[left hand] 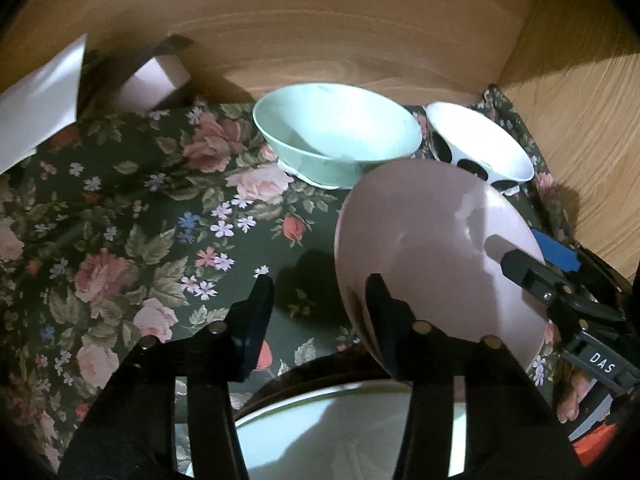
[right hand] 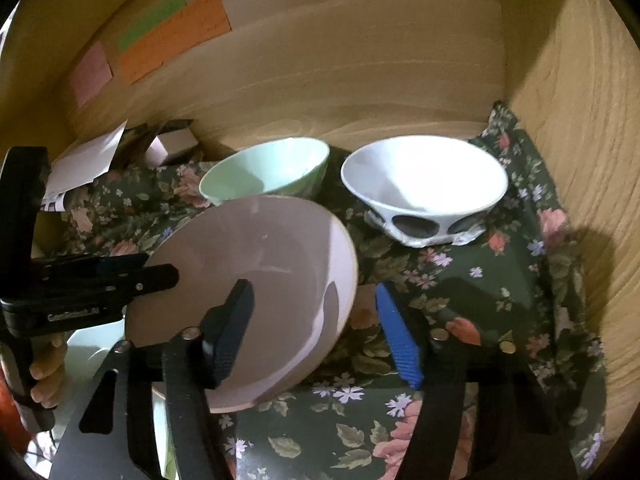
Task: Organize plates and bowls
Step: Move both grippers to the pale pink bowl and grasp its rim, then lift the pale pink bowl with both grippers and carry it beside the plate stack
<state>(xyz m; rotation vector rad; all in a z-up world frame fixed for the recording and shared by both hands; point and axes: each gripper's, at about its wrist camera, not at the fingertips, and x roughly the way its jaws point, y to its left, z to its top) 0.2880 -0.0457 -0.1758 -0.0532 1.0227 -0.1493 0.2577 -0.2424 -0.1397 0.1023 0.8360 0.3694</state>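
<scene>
A pink plate [left hand: 432, 248] hangs tilted above the floral cloth [left hand: 132, 216]; it also shows in the right wrist view [right hand: 256, 276]. My left gripper [left hand: 320, 292] is open, its right finger at the plate's left rim. My right gripper [right hand: 316, 308] is open astride the plate's right rim, with one finger over the plate's face. A mint green bowl [left hand: 336, 132] and a white bowl with black spots [left hand: 480, 144] stand at the back; both show in the right wrist view, the green one [right hand: 264, 172] and the white one [right hand: 424, 188]. A pale green plate [left hand: 344, 436] lies below my left gripper.
Wooden walls close the back [right hand: 360, 60] and right [right hand: 592, 152]. Coloured sticky notes [right hand: 172, 40] are on the back wall. White paper [left hand: 40, 104] and a small box [left hand: 156, 80] lie at the back left.
</scene>
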